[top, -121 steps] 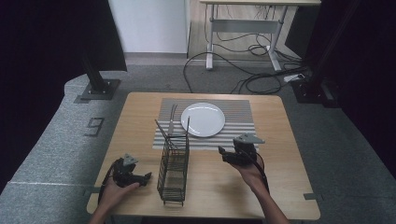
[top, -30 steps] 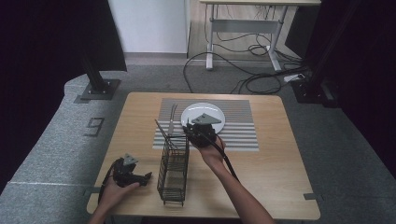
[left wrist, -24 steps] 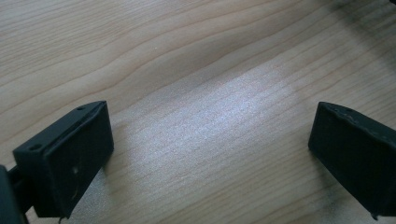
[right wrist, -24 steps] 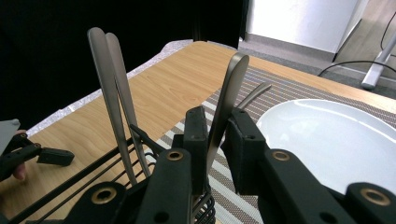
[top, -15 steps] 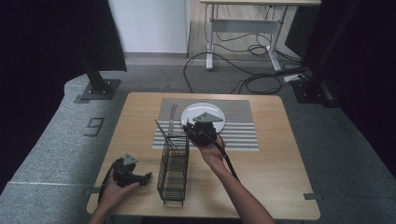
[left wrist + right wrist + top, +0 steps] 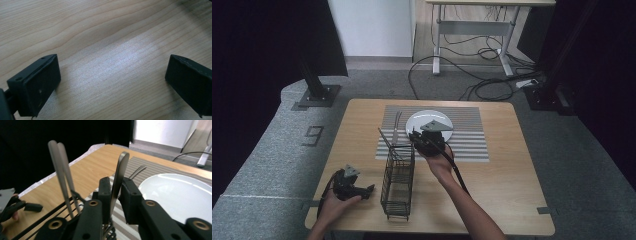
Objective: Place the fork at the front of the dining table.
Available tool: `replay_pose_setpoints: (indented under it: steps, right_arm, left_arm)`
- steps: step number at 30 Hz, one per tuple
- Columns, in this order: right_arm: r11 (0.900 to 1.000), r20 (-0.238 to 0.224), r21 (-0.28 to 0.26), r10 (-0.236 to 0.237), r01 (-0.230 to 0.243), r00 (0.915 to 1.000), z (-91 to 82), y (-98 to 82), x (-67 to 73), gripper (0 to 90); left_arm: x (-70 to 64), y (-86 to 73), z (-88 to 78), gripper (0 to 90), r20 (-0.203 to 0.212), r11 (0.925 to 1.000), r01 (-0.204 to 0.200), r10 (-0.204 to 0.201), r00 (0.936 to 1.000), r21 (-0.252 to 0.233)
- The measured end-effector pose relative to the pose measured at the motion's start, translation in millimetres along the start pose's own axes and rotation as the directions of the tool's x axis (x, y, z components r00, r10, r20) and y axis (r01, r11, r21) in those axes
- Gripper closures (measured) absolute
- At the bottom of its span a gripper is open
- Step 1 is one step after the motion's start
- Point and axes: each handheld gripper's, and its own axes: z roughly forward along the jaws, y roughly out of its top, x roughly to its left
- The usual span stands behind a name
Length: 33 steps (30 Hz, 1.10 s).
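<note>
— Metal handle, upright, at the far end of the wire rack. That's what's in play?

— Yes. The right tool is clamped on it, one jaw on each flat side, well below the tip. Its lower end is hidden down in the rack, so I can't tell whether it's a spoon or a knife.

— What step would you call this?

— Probably the grasp just before lifting it out. A fork already lies on the striped mat, left of the plate, so it looks like a place setting being laid.

— And the next move?

— A straight pull upward, I'd say. Two more handles lean in the rack just to its left, and the wires are close. Once clear, it could swing right and go down on the mat beside the plate.

— The other hand?

— The left tool rests at the near left of the tabletop, jaws wide apart, nothing between them.
</note>
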Motion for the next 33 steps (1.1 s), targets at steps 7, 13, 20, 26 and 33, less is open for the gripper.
replay_pose_setpoints:
  steps: [7,13,20,26,33]
  right_arm:
    - [1.0,0.0,0.01,0.01,-0.01,0.9999,-7.9,0.9,-5.2,75.3]
    - [0.999,-0.011,0.033,0.004,-0.004,0.9999,0.0,-1.8,-3.8,78.5]
    - [1.0,-0.026,0.008,0.024,-0.023,0.9994,-3.1,-3.3,-2.9,80.6]
    - [0.999,-0.01,-0.014,0.032,-0.033,0.9994,-5.3,-3.2,-1.3,81.9]
    - [1.0,-0.001,-0.018,-0.007,0.007,1.0,-11.9,-2.2,3.4,84.4]
  left_arm:
    - [0.0,0.1,0.1,0.0,0.0,1.0,0.0,0.0,1.0,0.0]
    - [0.0,0.1,0.1,0.0,0.0,1.0,0.0,0.0,1.0,0.001]
    - [-0.1,0.0,0.2,0.0,0.0,1.0,0.0,0.0,1.0,-0.002]
    - [-0.1,0.0,0.3,0.0,-0.001,1.0,0.0,0.0,1.0,-0.002]
    - [-0.1,0.1,0.2,0.0,0.0,1.0,0.0,0.0,1.0,-0.001]
